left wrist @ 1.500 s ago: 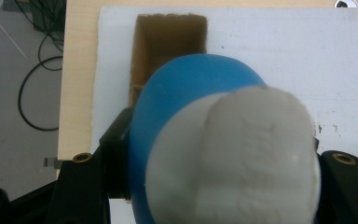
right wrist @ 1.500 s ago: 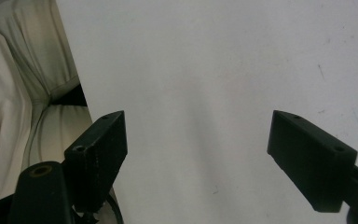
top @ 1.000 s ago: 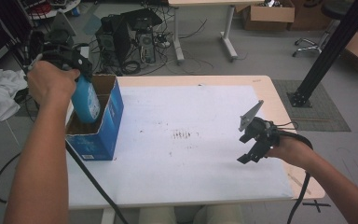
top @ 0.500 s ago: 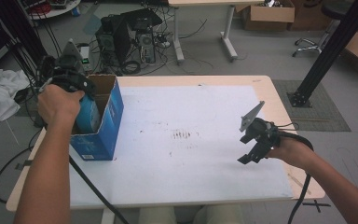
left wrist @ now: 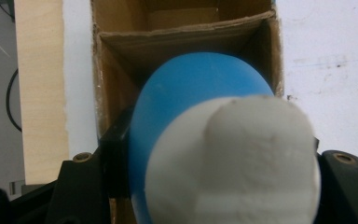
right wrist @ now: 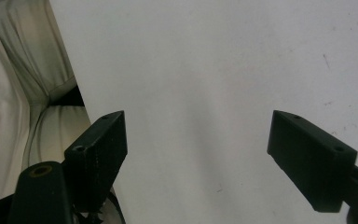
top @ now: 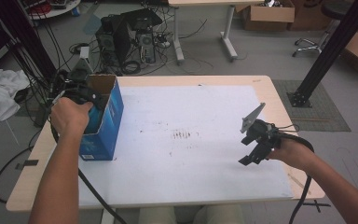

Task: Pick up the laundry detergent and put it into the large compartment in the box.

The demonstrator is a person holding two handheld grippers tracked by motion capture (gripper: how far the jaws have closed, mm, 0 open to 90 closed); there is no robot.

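Observation:
A blue box with its top open stands on the table's left part. Inside it I hold a blue bottle with a white cap, cap toward the camera. My left gripper is shut on that bottle at the box's opening; the high view hides the bottle behind the hand and the box wall. The left gripper's black jaws press both sides of the bottle. Over the table's right part my right gripper hangs open, nothing between its fingers.
A white mat covers the wooden table. Computers and cables lie on the floor behind. A white cloth is at the left, a black post at the right. Pale trousers lie beyond the table's near edge.
My left hand has lowered the blue bottle from above the box down into it. The right gripper has stayed in place, open.

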